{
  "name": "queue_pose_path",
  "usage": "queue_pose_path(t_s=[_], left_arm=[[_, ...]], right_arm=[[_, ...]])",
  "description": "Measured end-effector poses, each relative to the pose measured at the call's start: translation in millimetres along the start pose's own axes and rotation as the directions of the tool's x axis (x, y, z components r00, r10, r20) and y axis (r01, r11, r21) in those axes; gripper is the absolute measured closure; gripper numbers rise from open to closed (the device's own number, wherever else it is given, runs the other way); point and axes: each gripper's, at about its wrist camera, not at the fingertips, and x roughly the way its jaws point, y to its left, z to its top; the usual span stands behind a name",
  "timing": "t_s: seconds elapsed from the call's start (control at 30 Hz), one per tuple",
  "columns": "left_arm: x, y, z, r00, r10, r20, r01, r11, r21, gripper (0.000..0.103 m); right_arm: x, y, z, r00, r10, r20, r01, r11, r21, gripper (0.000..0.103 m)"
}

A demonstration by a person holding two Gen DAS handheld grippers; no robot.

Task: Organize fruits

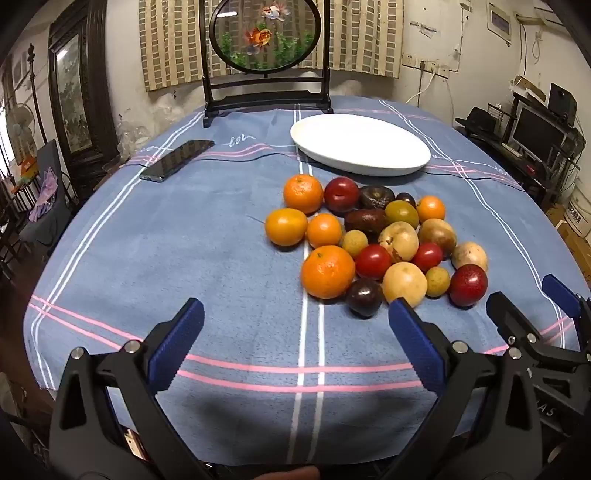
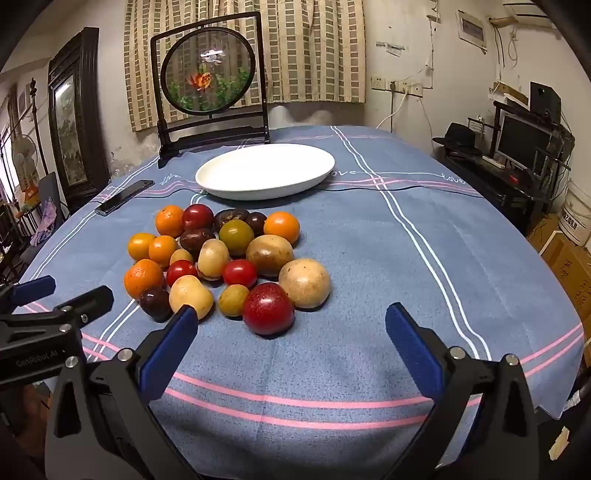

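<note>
While you hold both tools low over the near edge of the surface [image 1: 147,258], your left claw [image 1: 295,325] stands with its blue pads wide apart and nothing between them, over bare blue cloth; further left on that cloth lies a dark phone [image 1: 176,159], well apart from the fruit; behind it, at the far edge, stands a dark-framed round screen [image 1: 264,35] embroidered with goldfish. Moving rightward, the fruit pile [image 1: 373,240] sits loose on the cloth just ahead of your left claw's right pad; its left side is oranges, with the largest orange [image 1: 327,271] nearest you and a dark plum [image 1: 364,297] touching it; pale yellowish fruits and small red tomatoes fill the middle, though what kind the darkest ones at the back are is hard to tell from here. Beyond the pile lies the white plate [image 1: 360,144], near the fruit but not touching it. At the right end of the cluster a large red fruit [image 2: 268,308] lies closest to your right claw [image 2: 291,326], which likewise gapes fully and grips nothing, its left pad just beside a pale fruit [image 2: 191,295]; to its right the cloth is bare.
</note>
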Motion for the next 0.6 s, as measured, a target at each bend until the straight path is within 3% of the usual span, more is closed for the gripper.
queue_pose_path(t_s=[0.6], left_arm=[[10,-2,-3,0.998,-0.002,-0.059,0.0,1.0,-0.031,0.002]], right_arm=[[8,-1,-1,1.0,0.012,-0.024,-0.012,1.0,-0.001,0.001]])
